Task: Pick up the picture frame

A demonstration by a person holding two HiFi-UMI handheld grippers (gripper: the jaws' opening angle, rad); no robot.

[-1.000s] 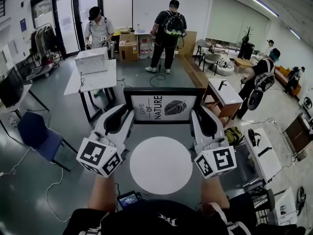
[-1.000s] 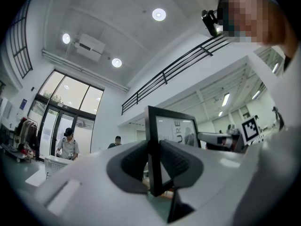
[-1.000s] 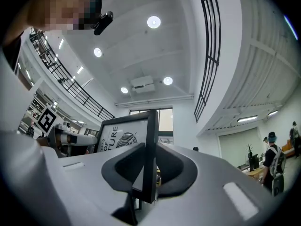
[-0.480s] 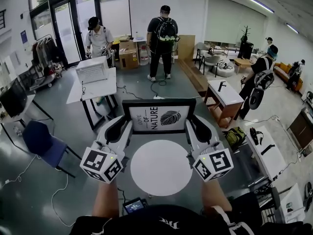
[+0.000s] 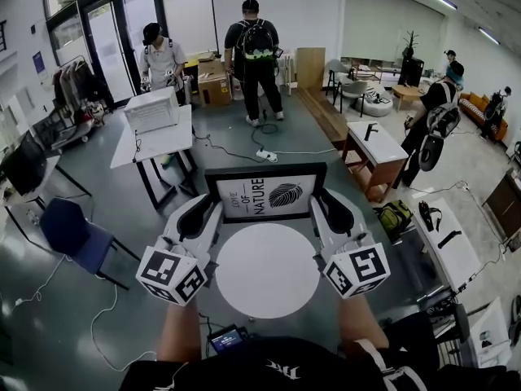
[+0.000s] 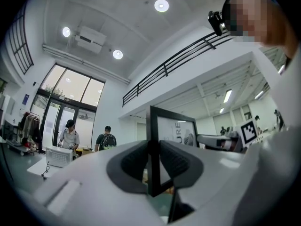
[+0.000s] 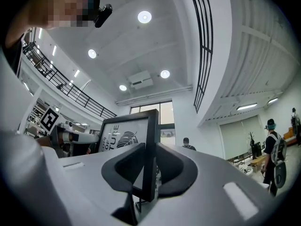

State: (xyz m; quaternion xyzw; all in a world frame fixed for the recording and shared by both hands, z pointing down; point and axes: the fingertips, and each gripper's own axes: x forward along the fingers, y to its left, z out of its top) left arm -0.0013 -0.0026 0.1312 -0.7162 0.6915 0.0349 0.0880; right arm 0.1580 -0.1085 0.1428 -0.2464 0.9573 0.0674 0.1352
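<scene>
The black picture frame [image 5: 265,194], white print with a leaf and lettering, hangs upright just beyond the round white table [image 5: 267,270], held by its two side edges. My left gripper [image 5: 211,212] is shut on its left edge and my right gripper [image 5: 320,208] on its right edge. In the left gripper view the frame's edge [image 6: 153,145] stands pinched between the dark pads [image 6: 134,161] of the left gripper [image 6: 153,164]. In the right gripper view the right gripper [image 7: 148,169] clamps the frame's [image 7: 123,136] other edge in the same way.
A white table [image 5: 153,129] with a white box stands back left, a blue chair [image 5: 72,235] at the left, and more white tables [image 5: 378,143] at the right. Several people stand at the back and right. A cable and socket strip [image 5: 266,155] lie on the floor ahead.
Both grippers and the frame have sunk a little and sit closer over the round table. The person with the backpack at the back has stepped to the left.
</scene>
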